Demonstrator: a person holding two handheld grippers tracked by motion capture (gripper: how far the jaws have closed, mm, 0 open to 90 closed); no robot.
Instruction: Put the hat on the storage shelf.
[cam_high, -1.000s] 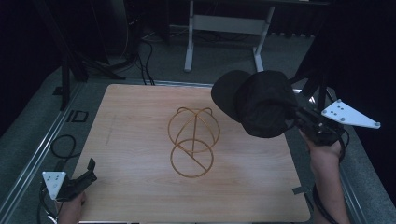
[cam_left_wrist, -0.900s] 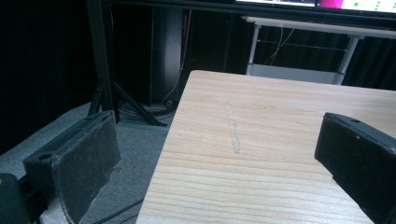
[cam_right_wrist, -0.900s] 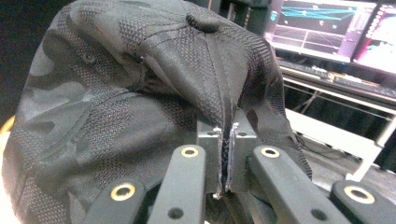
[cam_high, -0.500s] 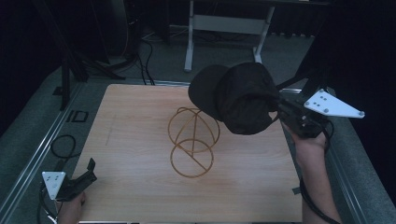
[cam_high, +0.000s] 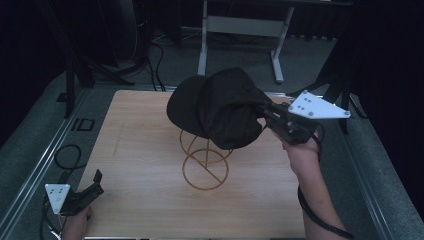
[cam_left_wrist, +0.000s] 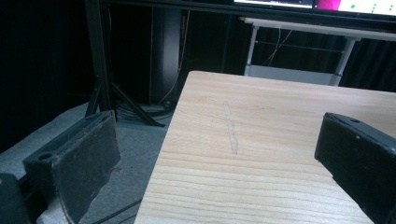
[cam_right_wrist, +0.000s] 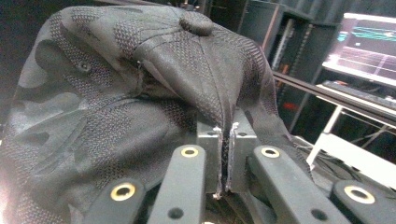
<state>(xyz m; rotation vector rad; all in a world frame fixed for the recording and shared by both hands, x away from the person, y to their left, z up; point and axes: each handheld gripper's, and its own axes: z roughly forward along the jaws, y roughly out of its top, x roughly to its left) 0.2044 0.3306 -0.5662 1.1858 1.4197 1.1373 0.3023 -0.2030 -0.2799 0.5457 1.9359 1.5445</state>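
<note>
**Cap over the stand, could miss or tip it**

1 table (cam_high: 140, 200), 1 black cap (cam_high: 220, 107), 1 gold wire stand (cam_high: 205, 162), 2 grippers. My right gripper (cam_high: 272, 120) is pinched tight on the cap's back edge; the cap hangs just above the stand, touching or not I can't tell. Fabric's floppy, so it may sag off-centre & snag a wire, tipping the light stand. Left gripper (cam_high: 87, 192) sits well left of the stand, jaws wide, nothing in them.

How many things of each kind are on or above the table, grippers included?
Black cap: 1
Gold wire stand: 1
Grippers: 2, the left gripper and the right gripper
Total: 4
</note>
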